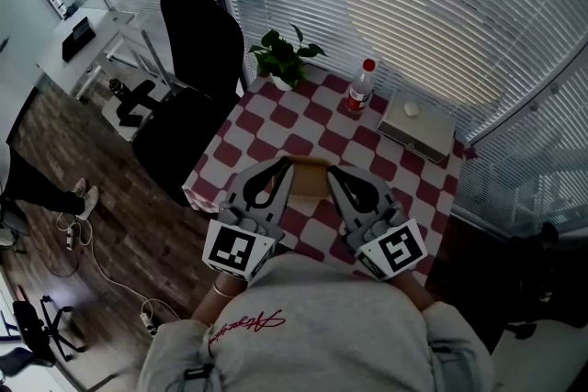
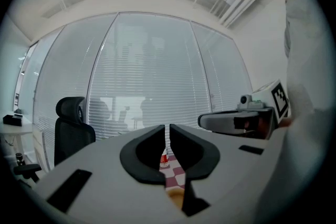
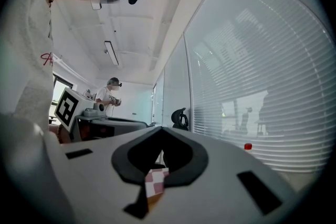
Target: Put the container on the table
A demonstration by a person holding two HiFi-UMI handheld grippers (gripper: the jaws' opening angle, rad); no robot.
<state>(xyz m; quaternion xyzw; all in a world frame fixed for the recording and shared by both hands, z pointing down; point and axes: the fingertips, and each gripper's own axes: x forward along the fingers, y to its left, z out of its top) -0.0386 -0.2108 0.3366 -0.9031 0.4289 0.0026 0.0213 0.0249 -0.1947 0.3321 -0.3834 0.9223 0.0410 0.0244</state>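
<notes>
The left tool point(image 1: 286, 164) has its jaws drawn together with nothing gripped, and the right tool point(image 1: 333, 171) is closed and empty too. Both point level above the red-and-white checked worktop point(image 1: 276, 119). A tan container point(image 1: 309, 182), perhaps cardboard, lies between the two tools by the worktop's near edge. The view does not show whether it rests on the cloth. At the far side stand a red-capped bottle point(image 1: 360, 90), a potted plant point(image 1: 285, 58) and a grey box point(image 1: 418, 126).
</notes>
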